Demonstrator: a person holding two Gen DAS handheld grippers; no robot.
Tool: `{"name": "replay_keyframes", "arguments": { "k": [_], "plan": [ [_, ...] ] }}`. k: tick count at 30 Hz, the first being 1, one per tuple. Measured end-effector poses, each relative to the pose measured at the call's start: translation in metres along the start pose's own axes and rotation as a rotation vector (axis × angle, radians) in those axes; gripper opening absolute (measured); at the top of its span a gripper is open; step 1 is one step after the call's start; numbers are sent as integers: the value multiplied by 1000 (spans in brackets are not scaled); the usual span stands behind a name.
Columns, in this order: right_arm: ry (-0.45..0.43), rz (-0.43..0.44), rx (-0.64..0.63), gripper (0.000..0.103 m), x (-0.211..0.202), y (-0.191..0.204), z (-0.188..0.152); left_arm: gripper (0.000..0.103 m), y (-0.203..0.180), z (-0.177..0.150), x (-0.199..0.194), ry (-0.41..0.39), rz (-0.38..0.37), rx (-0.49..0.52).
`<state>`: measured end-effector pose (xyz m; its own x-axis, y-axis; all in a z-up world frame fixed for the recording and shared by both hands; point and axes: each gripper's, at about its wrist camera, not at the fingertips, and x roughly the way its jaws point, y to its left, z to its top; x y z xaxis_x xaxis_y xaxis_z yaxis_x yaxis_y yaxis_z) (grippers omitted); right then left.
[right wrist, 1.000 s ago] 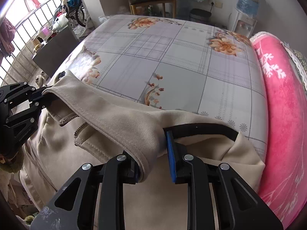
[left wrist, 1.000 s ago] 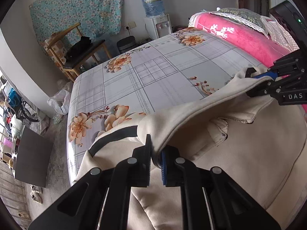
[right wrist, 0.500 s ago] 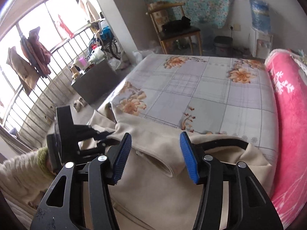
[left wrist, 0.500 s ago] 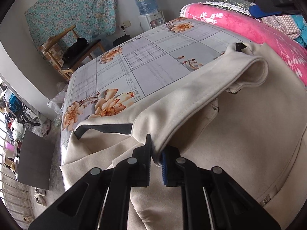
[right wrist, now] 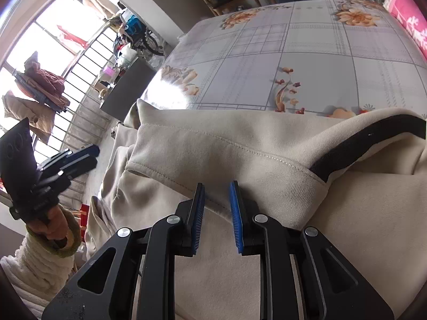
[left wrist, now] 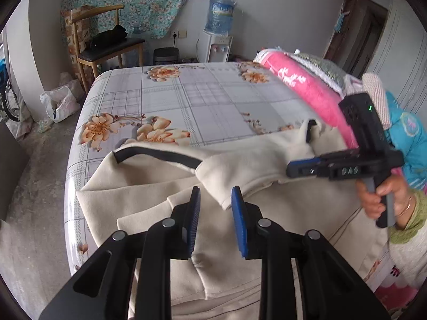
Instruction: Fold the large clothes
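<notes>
A large cream garment (left wrist: 267, 213) with a black band (left wrist: 160, 156) lies on the near part of the bed; its folded-over sleeve (right wrist: 226, 149) runs across it. My left gripper (left wrist: 215, 194) is open, its pads either side of the sleeve's cuff end, not gripping. My right gripper (right wrist: 216, 194) is open too, low over the sleeve's hem. The right gripper shows in the left wrist view (left wrist: 301, 167) above the sleeve's far end. The left gripper shows in the right wrist view (right wrist: 80, 157), off the garment's left side.
The bed (left wrist: 213, 98) has a grey checked sheet with orange flowers. A pink blanket (left wrist: 307, 90) lies along its right side. A wooden chair (left wrist: 106, 45), a bin (left wrist: 166, 56) and a water dispenser (left wrist: 218, 32) stand by the far wall. A window railing (right wrist: 80, 80) is at the left.
My left gripper has let go of the sleeve and opened. The right gripper, which opened earlier, has come down close over the sleeve. The sleeve now lies flat across the garment.
</notes>
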<state>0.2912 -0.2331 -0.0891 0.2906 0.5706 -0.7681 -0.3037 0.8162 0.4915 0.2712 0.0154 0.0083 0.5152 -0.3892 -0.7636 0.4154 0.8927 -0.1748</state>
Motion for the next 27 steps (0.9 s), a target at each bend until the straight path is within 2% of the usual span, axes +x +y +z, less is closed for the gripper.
{"name": "replay_keyframes", "arguments": {
  "k": [4,6,8,11,13,14,17,20,22,24,27],
  "plan": [
    [-5,-25,2,20,7,4,3,23,-16,29,20,-19,-62,-18],
    [-14,-37,1,20,8,7,3,23,-23,39,43,21,-71,-18],
    [-17,-46,-3,20,6,7,2,23,-29,39,73,88,-29,5],
    [-4,-58,-6,20,-7,5,2,23,-35,23,103,179,90,94],
    [-44,-45,-10,23,-24,6,6,23,-40,12,101,149,123,157],
    [-76,-60,-22,29,-33,7,10,23,-41,8,100,144,135,179],
    [-139,-147,-58,35,-44,6,24,23,-42,0,100,138,154,214],
    [-97,-220,-63,35,-25,-8,24,23,-38,-1,99,133,147,222],
    [-50,-243,-62,35,-12,-20,11,23,-35,-2,98,130,136,218],
    [-77,-259,-94,35,-11,-16,0,23,-35,-3,97,126,125,219],
    [-55,-325,-120,34,-15,-5,-1,23,-35,-4,97,120,116,226]
  ]
}}
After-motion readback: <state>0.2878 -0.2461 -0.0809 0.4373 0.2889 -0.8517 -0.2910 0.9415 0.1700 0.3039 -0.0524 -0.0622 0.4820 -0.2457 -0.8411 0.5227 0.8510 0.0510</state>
